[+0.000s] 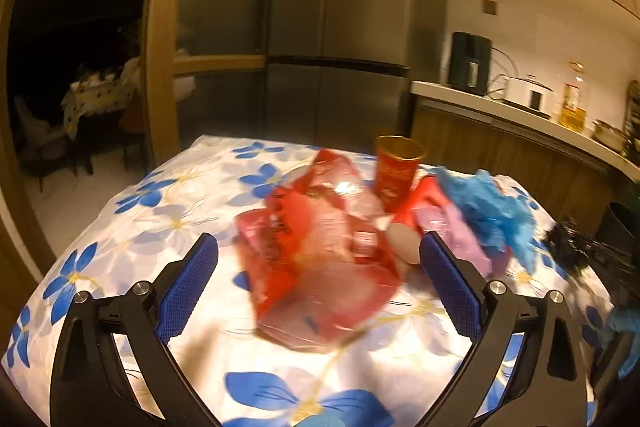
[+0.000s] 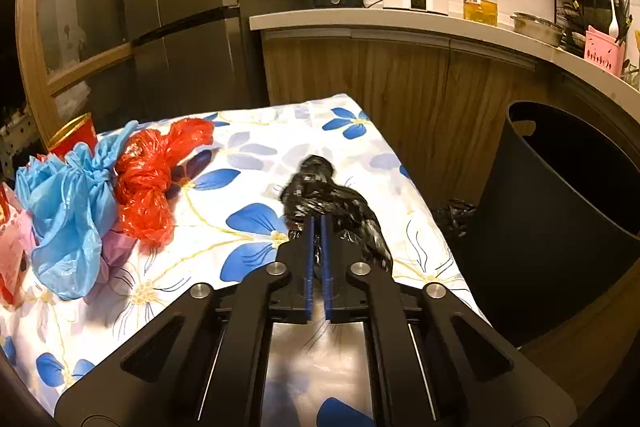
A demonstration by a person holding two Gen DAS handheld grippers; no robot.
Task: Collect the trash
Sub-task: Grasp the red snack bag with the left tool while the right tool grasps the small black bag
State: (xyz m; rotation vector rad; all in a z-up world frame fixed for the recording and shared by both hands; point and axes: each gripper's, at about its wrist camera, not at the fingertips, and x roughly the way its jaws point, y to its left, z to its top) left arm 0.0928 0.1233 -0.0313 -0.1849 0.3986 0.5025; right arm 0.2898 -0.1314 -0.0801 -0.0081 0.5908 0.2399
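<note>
While right gripper point(image 2: 317, 227) clamps the black bag point(image 2: 336, 199) on the table point(image 2: 256, 143) near the bin point(image 2: 560, 195), left gripper point(image 1: 318, 255) spread wide around red wrapper point(image 1: 316, 247).

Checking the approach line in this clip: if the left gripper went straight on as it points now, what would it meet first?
Most likely the red plastic wrapper, lying on the floral tablecloth between the open fingers of the left gripper. The picture is blurred, so depth is uncertain.

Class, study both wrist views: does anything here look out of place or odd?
Yes. A scrap of black plastic bag lies on the floor beside the dark round bin, not in it. The right claw is shut on another crumpled black plastic bag.
</note>
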